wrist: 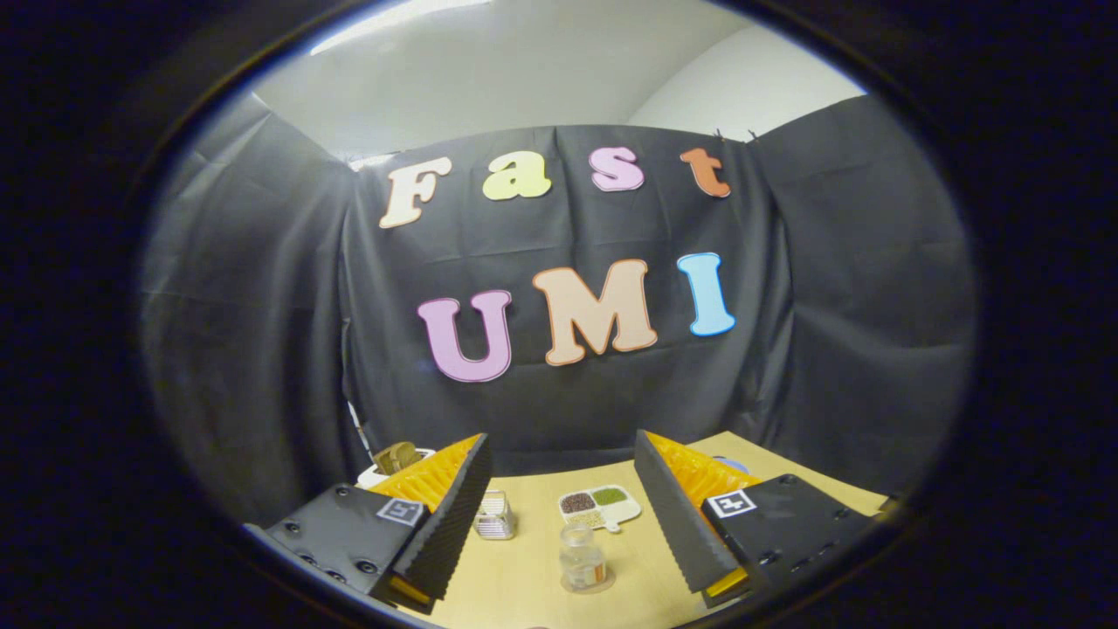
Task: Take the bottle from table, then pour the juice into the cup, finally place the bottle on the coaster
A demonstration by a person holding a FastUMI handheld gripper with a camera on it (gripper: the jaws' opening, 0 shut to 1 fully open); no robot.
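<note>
Gripper (559,515) spread wide, holding nothing. Bottle (582,559) upright on table (524,585), between fingers, just ahead. Looks clear, small, likely light, slick, rigid; take mid-body, below cap. Cup (495,515) near.

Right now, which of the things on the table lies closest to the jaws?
The small clear bottle, between the open jaws of the gripper. The ribbed glass cup and the divided dish sit farther back.
</note>
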